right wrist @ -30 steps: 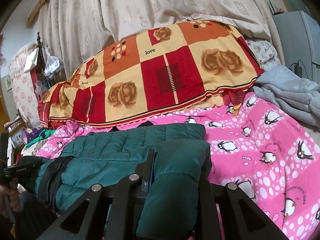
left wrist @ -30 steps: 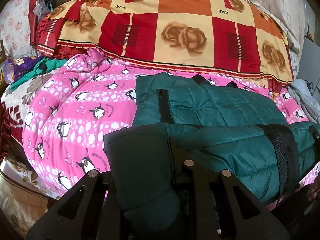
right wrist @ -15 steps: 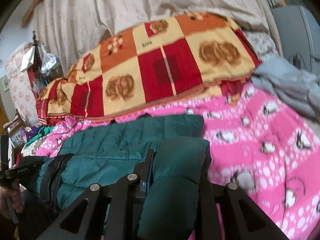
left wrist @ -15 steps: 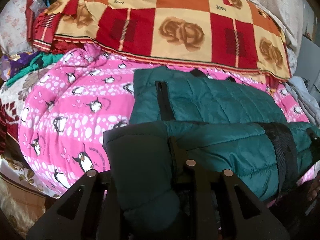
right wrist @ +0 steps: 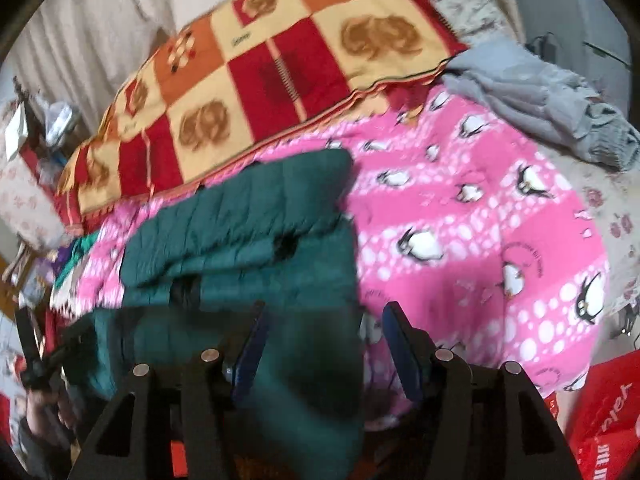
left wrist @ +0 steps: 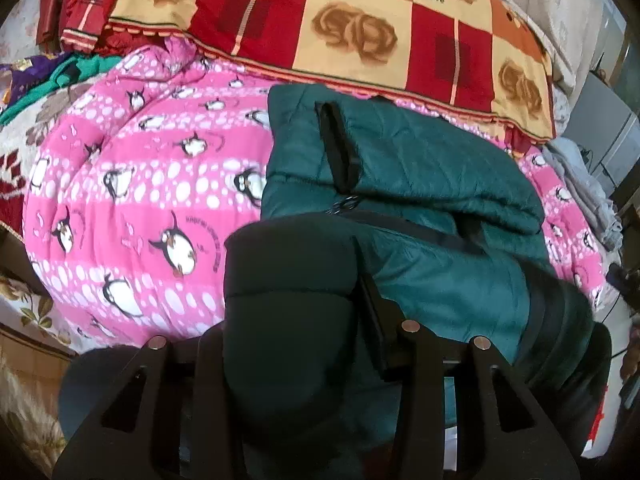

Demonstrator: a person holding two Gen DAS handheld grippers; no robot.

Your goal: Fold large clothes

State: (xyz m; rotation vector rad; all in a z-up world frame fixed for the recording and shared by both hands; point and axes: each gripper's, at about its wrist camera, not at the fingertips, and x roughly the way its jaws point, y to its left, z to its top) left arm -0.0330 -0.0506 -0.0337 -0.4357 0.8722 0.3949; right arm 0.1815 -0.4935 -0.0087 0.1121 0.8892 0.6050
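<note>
A dark green quilted jacket (left wrist: 420, 168) lies folded on the pink penguin blanket (left wrist: 160, 184). In the left wrist view its near fold bulges up between the fingers of my left gripper (left wrist: 292, 288). Those jaws are opening. The right finger (left wrist: 376, 320) shows beside the fabric and the left finger is hidden under it. In the blurred right wrist view, the jaws of my right gripper (right wrist: 325, 308) are opening wide over the other end of the jacket (right wrist: 240, 216). The fabric lies against the left blue pad (right wrist: 252, 340) and clear of the right one.
A red and yellow checked blanket (left wrist: 352, 28) is heaped behind the jacket. Grey clothing (right wrist: 532, 92) lies at the far right of the bed. A red bag (right wrist: 600, 412) sits off the near right corner. More clothes (left wrist: 60, 76) are piled at the far left.
Both sets of jaws have spread from shut on the jacket's fold. Both grippers moved in over the bed and tipped; the right view has rolled. The jacket's near half now rests on its far half.
</note>
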